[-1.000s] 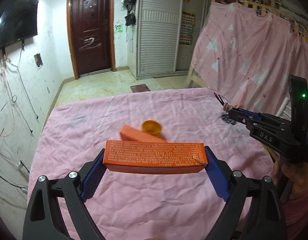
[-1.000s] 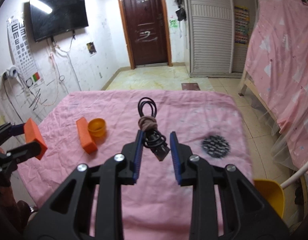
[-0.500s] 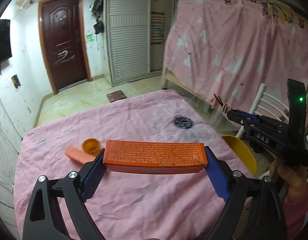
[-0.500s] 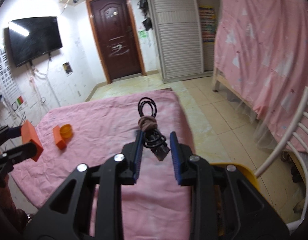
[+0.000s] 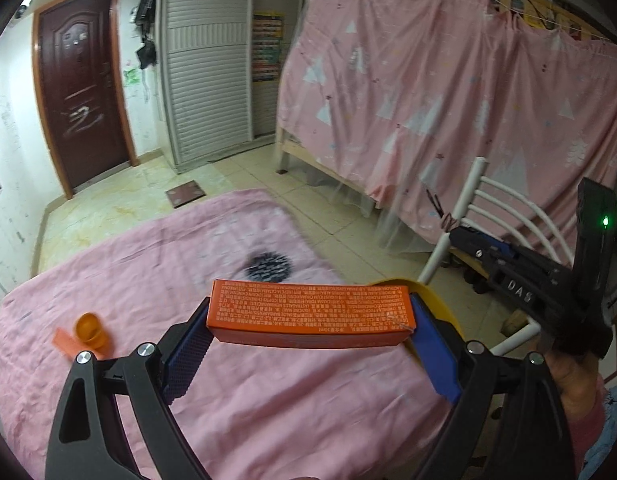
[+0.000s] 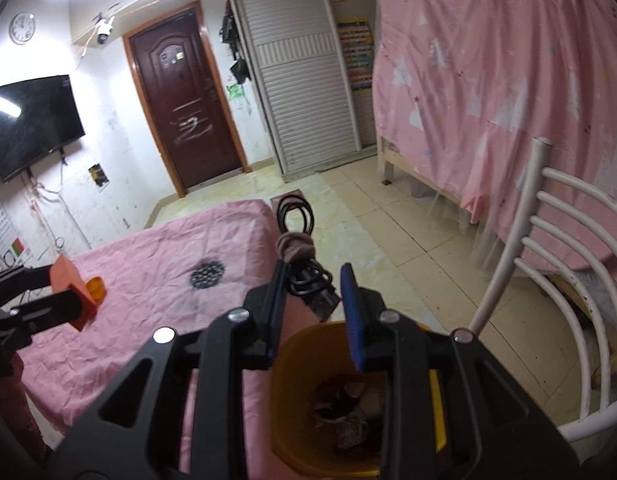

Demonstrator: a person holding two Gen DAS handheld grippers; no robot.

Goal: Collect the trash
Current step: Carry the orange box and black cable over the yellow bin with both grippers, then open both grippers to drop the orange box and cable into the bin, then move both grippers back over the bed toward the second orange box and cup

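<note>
My left gripper (image 5: 310,320) is shut on a long orange carton (image 5: 308,308), held by its two ends above the pink-covered table (image 5: 188,264). A coiled black cable (image 6: 306,276) tied with a brown band sits in my right gripper (image 6: 314,266), whose jaws are shut on it. That cable hangs over the rim of a yellow bin (image 6: 292,400) with scraps inside. The bin's edge (image 5: 440,304) shows just behind the carton. The right gripper (image 5: 456,234) also appears at the right, the left gripper with the carton (image 6: 66,276) at the far left.
On the table lie an orange cup (image 5: 90,328), a flat orange box (image 5: 64,342) and a black round patterned thing (image 5: 268,268). A white chair (image 6: 548,240) stands close to the bin's right. A pink-curtained bed (image 5: 448,100) fills the right side.
Both grippers swung right, from over the table's middle to its right edge, keeping carton and cable. The yellow bin came into view and now lies beneath the right gripper.
</note>
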